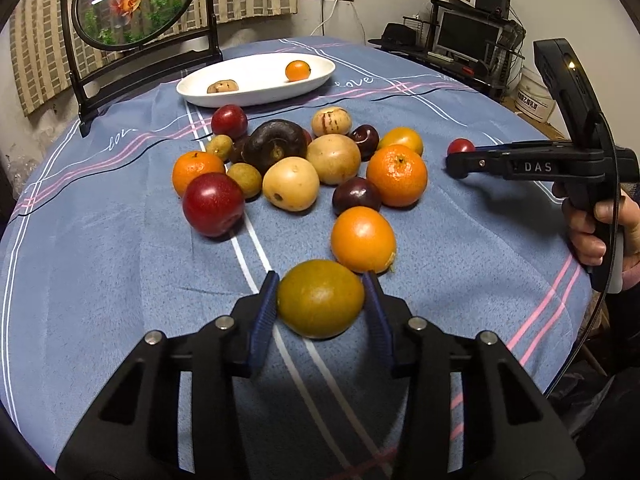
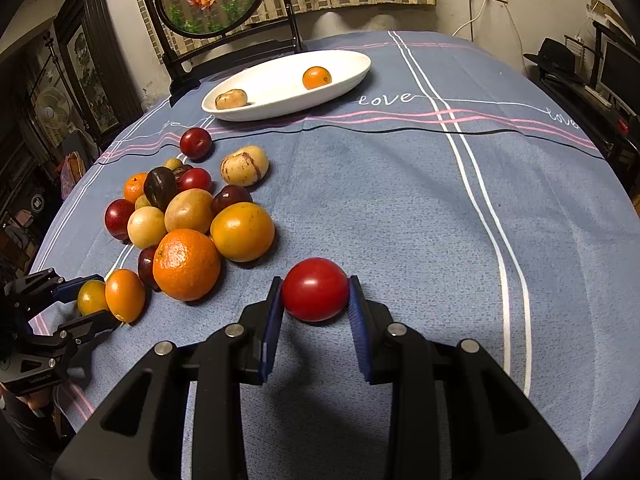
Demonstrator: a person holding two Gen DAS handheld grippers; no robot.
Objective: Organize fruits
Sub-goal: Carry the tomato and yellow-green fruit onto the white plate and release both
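— Fruits (image 1: 316,164) lie heaped on the cloth (image 1: 460,240), two in the dish (image 1: 256,80). Our left gripper (image 1: 320,300)?
— It clasps a greenish-orange fruit (image 1: 320,298) (pads touching). Our right gripper (image 2: 316,292) squeezes a red tomato (image 2: 315,289).

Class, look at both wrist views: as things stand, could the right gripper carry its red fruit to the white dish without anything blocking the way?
Probably yes. The right gripper is shut on the red fruit, and bare tablecloth lies between it and the white dish. The fruit pile sits off to the left, clear of that path.
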